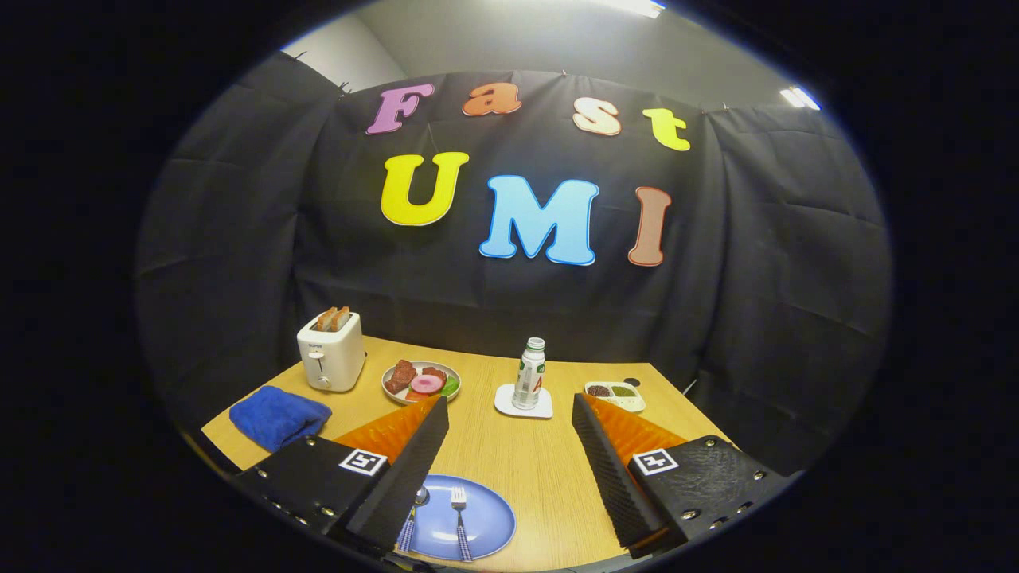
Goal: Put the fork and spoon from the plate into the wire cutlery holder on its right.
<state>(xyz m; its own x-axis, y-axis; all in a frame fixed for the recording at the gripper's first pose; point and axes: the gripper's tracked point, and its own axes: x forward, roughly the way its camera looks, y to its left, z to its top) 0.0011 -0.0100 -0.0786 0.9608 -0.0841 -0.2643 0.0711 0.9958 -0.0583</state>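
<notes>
Setting: black cloth walls close in a booth around a wooden tabletop (517, 461).
Gripper: the gripper (509, 446) hangs above the tabletop's near edge, fingers spread wide apart, grasping nothing.
Plate: a blue plate (486, 521) lies at the near edge, between the fingers and closer to the left one.
Cutlery: a spoon (412, 513) and a fork (460, 513) lie side by side on the plate, the spoon partly behind the left finger.
Far edge: a white toaster (331, 352) with bread sits at the far left corner, then a plate of food (420, 381), a bottle (529, 374) on a white coaster (523, 402), and a small divided dish (614, 395).
Left edge: a blue cloth (279, 416) lies bunched.
</notes>
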